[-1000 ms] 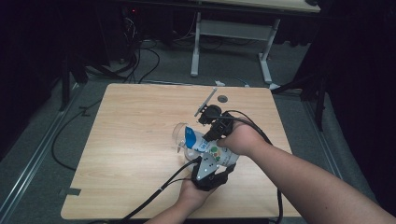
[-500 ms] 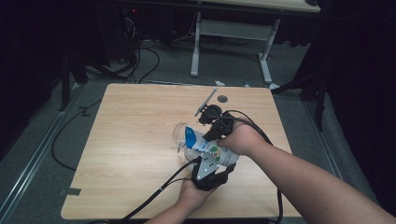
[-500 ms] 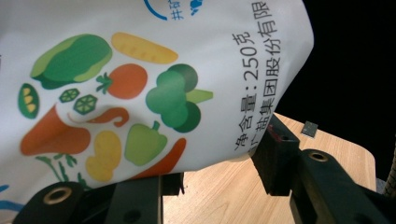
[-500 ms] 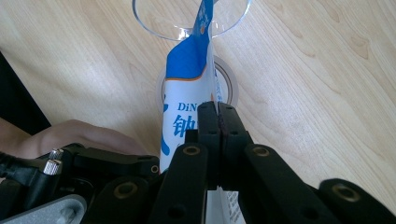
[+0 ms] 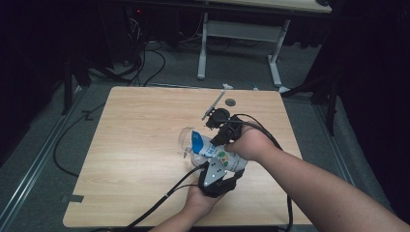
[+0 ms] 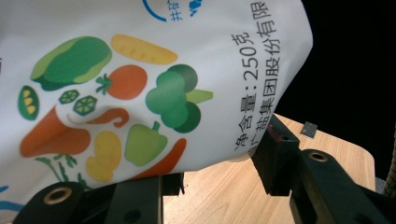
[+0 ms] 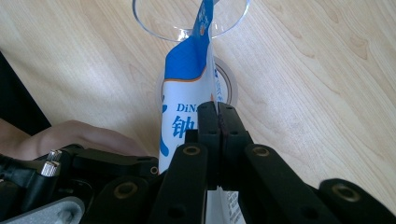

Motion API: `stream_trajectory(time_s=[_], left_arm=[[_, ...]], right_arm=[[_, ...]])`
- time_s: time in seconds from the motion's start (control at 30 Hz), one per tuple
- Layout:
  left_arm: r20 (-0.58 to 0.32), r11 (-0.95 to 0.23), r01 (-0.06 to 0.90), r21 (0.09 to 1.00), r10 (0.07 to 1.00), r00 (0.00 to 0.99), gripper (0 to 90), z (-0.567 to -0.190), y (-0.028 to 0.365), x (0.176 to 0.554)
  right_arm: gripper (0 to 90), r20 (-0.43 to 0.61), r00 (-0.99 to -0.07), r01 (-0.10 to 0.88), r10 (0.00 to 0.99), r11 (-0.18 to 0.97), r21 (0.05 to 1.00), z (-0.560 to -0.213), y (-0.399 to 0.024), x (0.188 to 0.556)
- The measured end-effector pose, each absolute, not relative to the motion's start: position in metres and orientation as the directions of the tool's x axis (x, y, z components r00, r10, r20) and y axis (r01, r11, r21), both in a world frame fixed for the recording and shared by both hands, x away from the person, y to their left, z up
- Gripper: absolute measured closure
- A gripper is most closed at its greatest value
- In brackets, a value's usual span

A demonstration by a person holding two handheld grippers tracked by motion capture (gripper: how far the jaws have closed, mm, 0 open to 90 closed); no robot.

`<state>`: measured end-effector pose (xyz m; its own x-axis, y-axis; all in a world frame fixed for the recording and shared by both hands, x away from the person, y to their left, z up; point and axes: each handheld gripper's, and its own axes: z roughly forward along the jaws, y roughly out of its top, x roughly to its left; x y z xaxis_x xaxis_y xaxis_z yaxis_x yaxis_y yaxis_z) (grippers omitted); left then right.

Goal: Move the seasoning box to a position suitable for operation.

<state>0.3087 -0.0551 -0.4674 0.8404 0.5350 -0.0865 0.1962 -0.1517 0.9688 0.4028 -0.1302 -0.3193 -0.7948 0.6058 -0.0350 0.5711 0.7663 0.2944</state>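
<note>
A white salt bag (image 5: pixel 218 154) with vegetable pictures and a blue top lies tilted over the table. Its blue corner (image 7: pixel 187 60) dips into a clear glass (image 5: pixel 185 139); in the right gripper view the glass rim (image 7: pixel 154 23) is at the top. My left gripper (image 5: pixel 221 165) comes from the near side and is shut on the bag's lower body (image 6: pixel 140 70), one jaw on each side. My right gripper (image 5: pixel 216 141) is shut on the bag's thin side seam, its jaws (image 7: pixel 217 114) pressed together on it. A hand hides part of the bag.
A thin metal tool (image 5: pixel 214 105) and a small dark disc (image 5: pixel 230 102) lie near the table's far edge. The wooden tabletop (image 5: pixel 135 145) has free room on the left. Cables trail off the near edge, and a white desk frame (image 5: pixel 203 43) stands beyond.
</note>
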Motion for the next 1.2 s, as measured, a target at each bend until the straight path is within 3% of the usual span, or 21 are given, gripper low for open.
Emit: stream_trajectory(time_s=[1.2], left_arm=[[-0.052,-0.177,0.161,0.971,0.5,0.865,58.9,-0.4682,-0.0494,0.3082]], right_arm=[[89.7,-0.042,-0.791,0.576,0.611,0.765,0.287,-0.3202,-0.129,0.4032]])
